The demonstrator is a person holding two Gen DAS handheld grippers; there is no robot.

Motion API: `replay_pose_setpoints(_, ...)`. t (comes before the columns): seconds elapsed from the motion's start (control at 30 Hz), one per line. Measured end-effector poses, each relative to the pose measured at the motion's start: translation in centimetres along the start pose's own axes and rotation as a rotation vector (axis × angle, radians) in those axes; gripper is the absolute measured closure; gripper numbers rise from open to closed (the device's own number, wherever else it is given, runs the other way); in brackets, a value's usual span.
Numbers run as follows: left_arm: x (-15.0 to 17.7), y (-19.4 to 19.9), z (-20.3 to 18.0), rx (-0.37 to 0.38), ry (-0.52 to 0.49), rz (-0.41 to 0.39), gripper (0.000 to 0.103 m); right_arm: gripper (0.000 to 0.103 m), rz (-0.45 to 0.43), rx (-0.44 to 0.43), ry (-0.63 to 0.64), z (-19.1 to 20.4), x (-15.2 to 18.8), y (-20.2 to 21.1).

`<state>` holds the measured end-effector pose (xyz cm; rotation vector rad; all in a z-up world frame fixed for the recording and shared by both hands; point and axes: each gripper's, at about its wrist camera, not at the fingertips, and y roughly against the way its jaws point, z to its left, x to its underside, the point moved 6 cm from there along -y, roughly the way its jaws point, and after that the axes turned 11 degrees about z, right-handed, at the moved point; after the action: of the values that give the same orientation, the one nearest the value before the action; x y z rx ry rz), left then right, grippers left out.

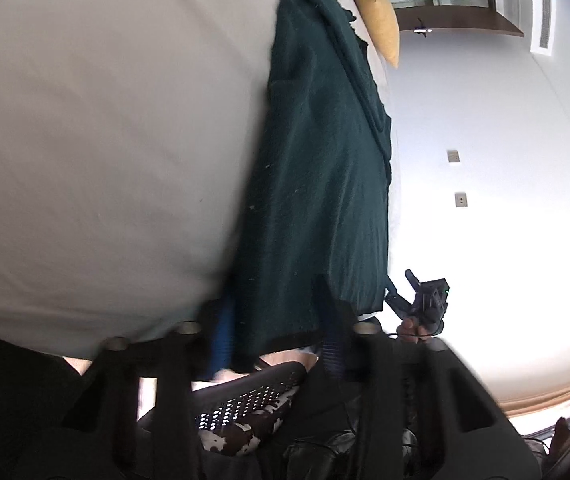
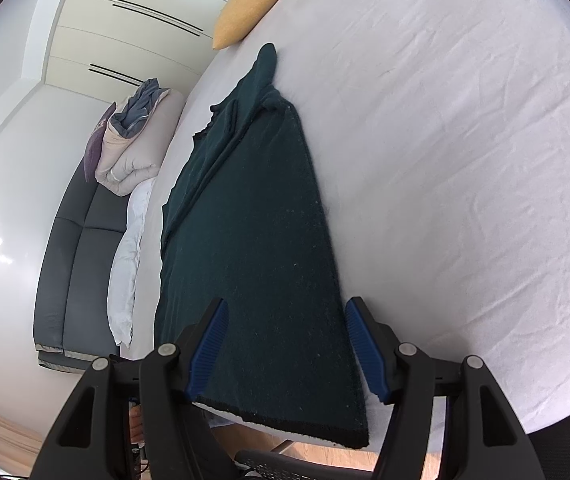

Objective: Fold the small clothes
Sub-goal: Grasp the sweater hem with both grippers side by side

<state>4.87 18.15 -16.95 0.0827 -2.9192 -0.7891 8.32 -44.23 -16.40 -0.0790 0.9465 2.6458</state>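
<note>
A dark green knit garment [image 1: 325, 168] [image 2: 253, 248] lies lengthwise on the white bed sheet [image 2: 465, 160], its hem hanging at the near edge of the bed. In the blurred left wrist view, my left gripper [image 1: 277, 336] has the hem between its blue pads [image 1: 223, 332]. The blur hides whether they press on the cloth. My right gripper [image 2: 287, 352] stands open at the hem. Its left pad lies over the cloth and its right pad sits just off the garment's right edge. The right gripper [image 1: 401, 285] also shows small in the left wrist view, with a hand behind it.
A yellow pillow [image 2: 253, 4] [image 1: 377, 12] lies at the far end of the bed. Beside the bed stands a dark sofa [image 2: 73, 260] piled with a rolled duvet [image 2: 133, 148]. A black mesh chair back [image 1: 253, 400] and wood floor lie below the bed's edge.
</note>
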Motion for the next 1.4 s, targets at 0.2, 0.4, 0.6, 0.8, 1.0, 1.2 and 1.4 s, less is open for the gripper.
replay_pose_setpoints(0.2,-0.4,-0.4,-0.3,0.031,-0.007,-0.018,0.077,0.039,0.004,0.016,-0.008,-0.5,0.2,0.8)
replay_pose_setpoints(0.4,-0.9,-0.3,-1.3,0.060,-0.020,-0.081,0.085,0.040,0.023,0.063,-0.024,-1.2,0.5,1.7)
replay_pose_setpoints(0.6,-1.6,-1.0,-2.8,0.052,-0.044,-0.095,0.094,0.043,0.066,0.099,-0.038,-1.9,1.5,2.1)
replay_pose_setpoints(0.8,-2.0,-2.0,-3.5,0.020,-0.037,-0.105,0.098,0.046,0.154,0.062,-0.044,-2.1,3.4,0.9)
replay_pose_setpoints(1.0,-2.0,-1.6,-3.7,-0.002,-0.033,-0.133,0.098,0.055,0.195,-0.019,-0.082,-2.1,3.8,-0.8)
replay_pose_setpoints(1.2,-2.1,-1.8,-3.2,-0.004,-0.025,-0.134,0.098,0.064,0.189,-0.099,-0.128,-2.9,4.5,-0.7)
replay_pose_setpoints(1.4,-1.9,-0.7,-1.8,0.019,-0.012,-0.144,0.098,0.066,0.147,-0.232,-0.190,-3.9,5.2,-0.1)
